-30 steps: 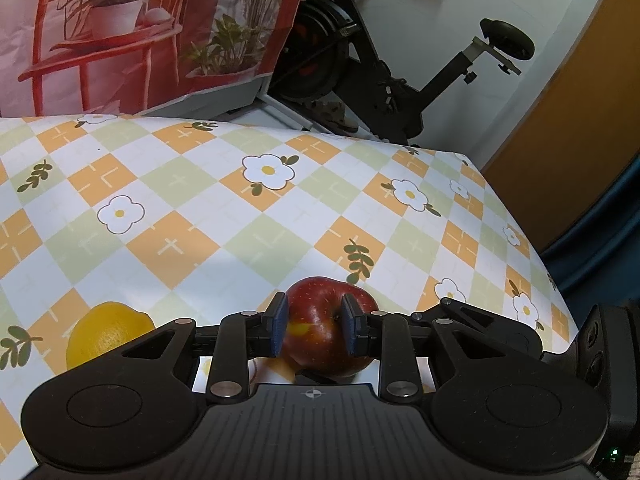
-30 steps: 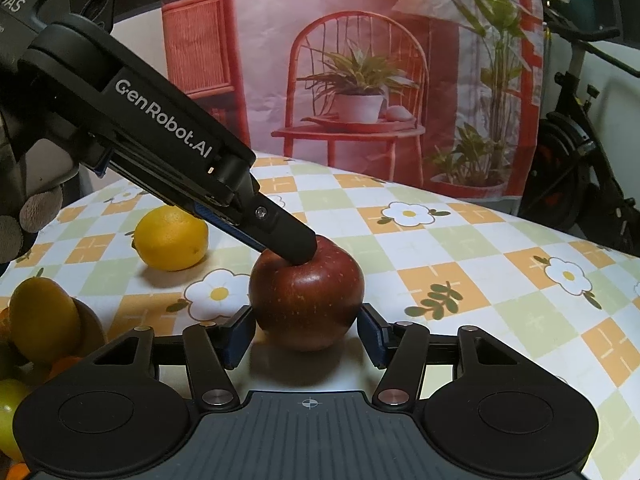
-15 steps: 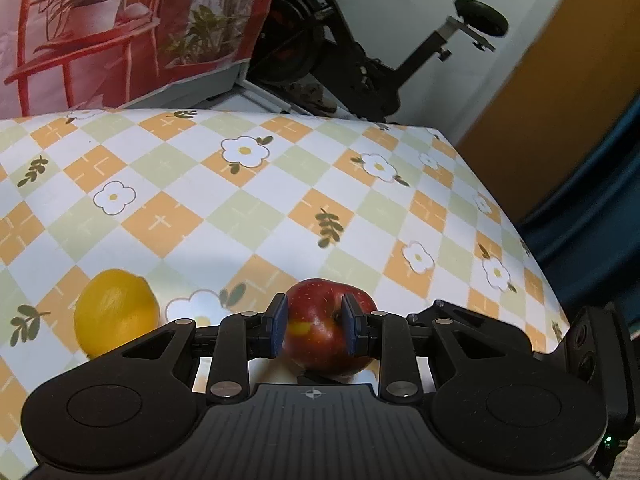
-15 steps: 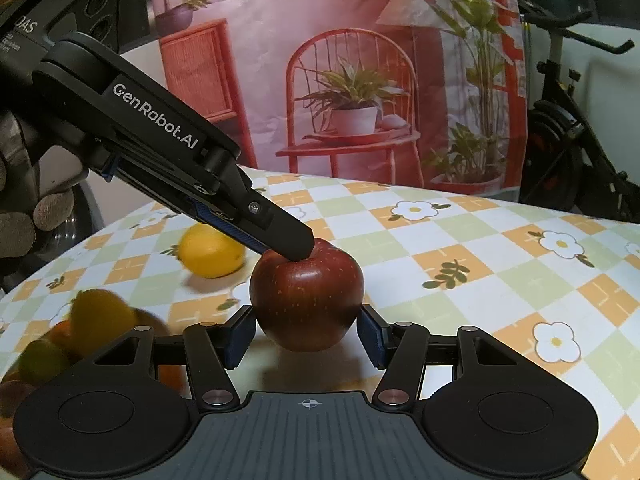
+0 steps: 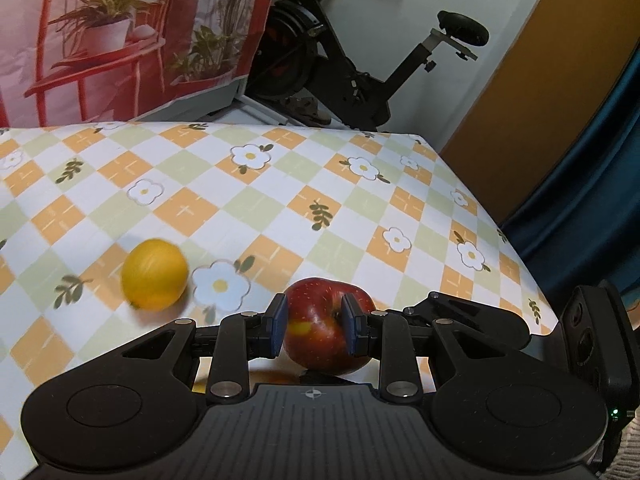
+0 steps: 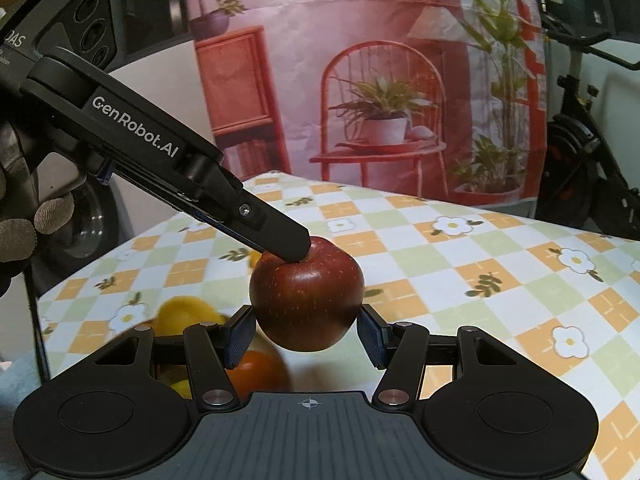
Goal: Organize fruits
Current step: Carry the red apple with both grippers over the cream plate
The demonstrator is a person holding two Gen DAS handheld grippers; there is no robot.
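Red apple (image 6: 306,294) lifted clear of tablecloth (image 5: 280,200), above yellow lemon (image 5: 155,275). Left gripper (image 5: 314,330) pinches apple's top; right gripper (image 6: 306,338) clamps its sides. Fruit pile just below-left of apple.

Bare tablecloth (image 5: 280,200) beyond, only a lemon (image 5: 154,274) left of the apple (image 5: 320,328).

both tools clamped: left tool (image 5: 314,322) from above, right tool (image 6: 306,334) sideways.
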